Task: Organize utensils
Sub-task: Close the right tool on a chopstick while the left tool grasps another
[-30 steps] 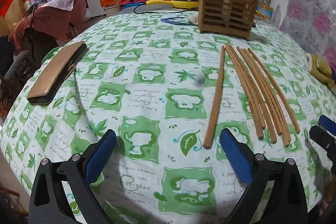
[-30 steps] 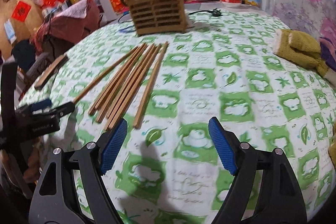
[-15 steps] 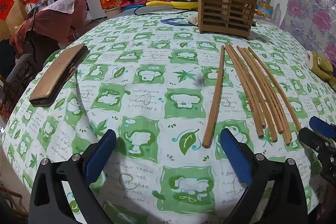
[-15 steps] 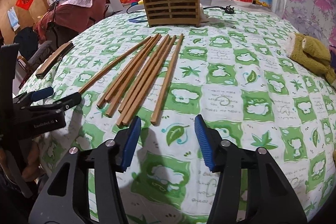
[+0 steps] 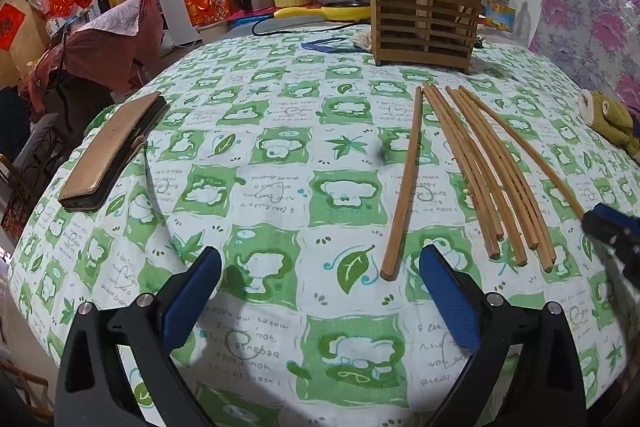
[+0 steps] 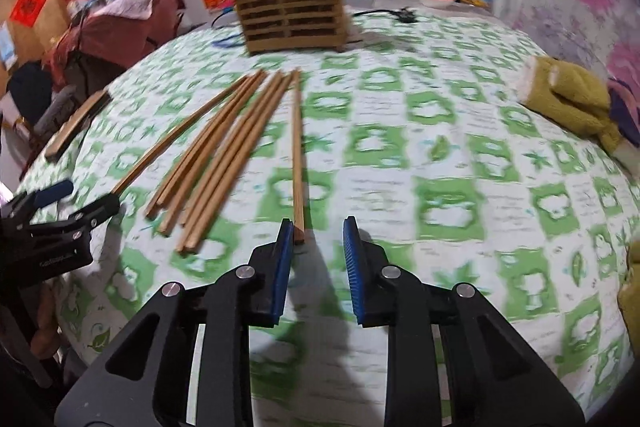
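Observation:
Several wooden chopsticks (image 5: 476, 167) lie side by side on the green-and-white tablecloth (image 5: 280, 155), pointing toward a slatted wooden utensil holder (image 5: 424, 19) at the far side. One chopstick (image 5: 404, 183) lies apart on the left. My left gripper (image 5: 320, 291) is open and empty, its right pad near that chopstick's near end. In the right wrist view my right gripper (image 6: 318, 239) is half open, its left pad beside the near end of the rightmost chopstick (image 6: 297, 155). The holder (image 6: 292, 15) stands beyond the chopsticks there.
A brown phone case (image 5: 114, 151) lies at the table's left edge. A yellow-green plush toy (image 6: 572, 99) lies on the right. Rice cookers, a kettle, a bottle and a bowl stand behind the holder. The right gripper shows at the left view's right edge (image 5: 612, 231).
My right gripper moved forward and left to the rightmost chopstick's near end, and its jaws narrowed. My left gripper stayed almost still and wide open.

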The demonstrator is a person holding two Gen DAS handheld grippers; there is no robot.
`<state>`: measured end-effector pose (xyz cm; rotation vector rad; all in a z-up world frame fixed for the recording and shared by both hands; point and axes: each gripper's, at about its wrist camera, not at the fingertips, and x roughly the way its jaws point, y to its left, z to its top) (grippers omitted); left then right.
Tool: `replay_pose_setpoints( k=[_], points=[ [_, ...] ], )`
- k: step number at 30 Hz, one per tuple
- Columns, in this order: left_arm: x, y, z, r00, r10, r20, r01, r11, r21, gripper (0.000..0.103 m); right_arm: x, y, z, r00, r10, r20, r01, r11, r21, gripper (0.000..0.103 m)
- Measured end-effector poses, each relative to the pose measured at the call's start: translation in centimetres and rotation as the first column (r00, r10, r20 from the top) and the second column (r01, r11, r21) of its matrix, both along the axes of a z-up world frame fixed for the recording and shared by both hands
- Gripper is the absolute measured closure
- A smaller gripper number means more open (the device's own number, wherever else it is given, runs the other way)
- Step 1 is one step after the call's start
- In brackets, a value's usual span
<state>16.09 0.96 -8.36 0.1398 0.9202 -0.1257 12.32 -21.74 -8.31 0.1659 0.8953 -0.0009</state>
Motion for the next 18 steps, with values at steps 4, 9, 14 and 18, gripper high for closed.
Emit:
replay_pose_setpoints(
  k=[4,9,14,18],
  points=[
    [-0.3,-0.3,0.1,1.000,-0.011,0.023,0.011,1.000,0.012,0.006,-0.6,-0.8,0.4,0.999,0.007,0.033,-0.008,0.999,0.037,0.072],
    [-0.9,-0.6,0.4,0.997,-0.042,0.067,0.040,0.999,0.030,0.006,-0.7,0.1,0.3,0.998,0.040,0.038,-0.041,0.999,0.029,0.072],
    [-1.0,-0.3,0.7,0.994,-0.072,0.081,0.074,0.997,-0.017,0.016,-0.8,0.3,0.2,0.998,0.041,0.038,-0.043,0.999,0.034,0.072],
    [-0.3,0.2,0.1,0.995,-0.094,0.023,0.096,0.991,-0.097,0.049,-0.7,0.1,0.2,0.998,0.039,0.042,-0.041,0.998,0.049,0.072]
  ],
)
